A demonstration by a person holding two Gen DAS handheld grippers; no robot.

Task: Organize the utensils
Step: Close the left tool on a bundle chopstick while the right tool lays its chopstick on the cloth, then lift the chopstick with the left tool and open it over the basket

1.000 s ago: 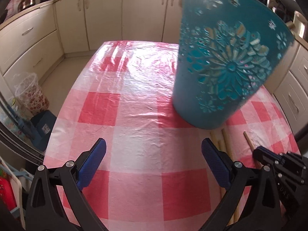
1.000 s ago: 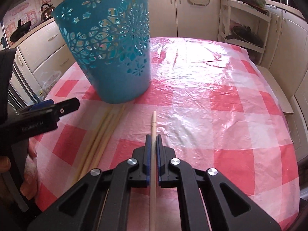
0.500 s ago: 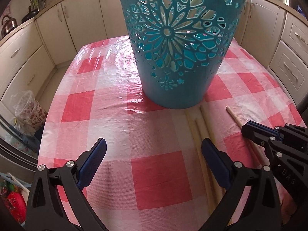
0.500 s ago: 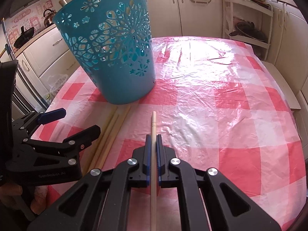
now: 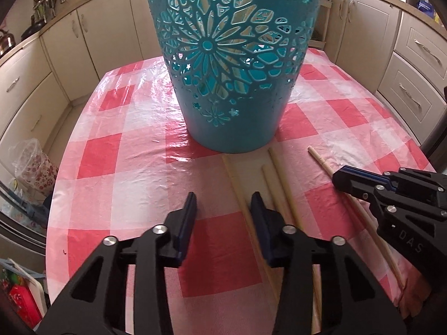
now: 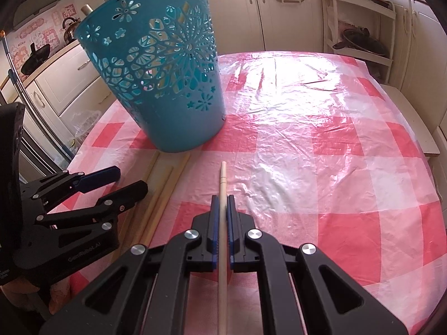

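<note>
A: What is the largest item in the work area?

B: The table (image 6: 321, 145), covered with a red-and-white checked plastic cloth. Cream kitchen cabinets (image 5: 92, 39) run behind it.

A: Next in size?

B: A teal plastic basket (image 5: 232, 64) with flower-pattern cut-outs. It stands upright on the cloth toward the left side of the table. Two pale rod ends (image 6: 87, 8) project above its rim in the right wrist view.

A: And the utensils?

B: Three long wooden sticks (image 5: 279, 178) lie side by side on the cloth, their far ends just in front of the basket base. A fourth wooden stick (image 6: 222, 184) lies apart to their right, its tip pointing toward the basket.

A: State of the right gripper (image 6: 222, 206)?

B: Its blue pads (image 6: 214, 223) are clamped on the fourth stick, which runs lengthwise between them and extends past the fingertips.

A: State of the left gripper (image 5: 223, 206)?

B: Jaws parted with a moderate gap, nothing between them. It sits low over the cloth beside the three sticks; its right finger (image 5: 258, 209) overlaps the nearest of them in the view. Contact cannot be determined.
</note>
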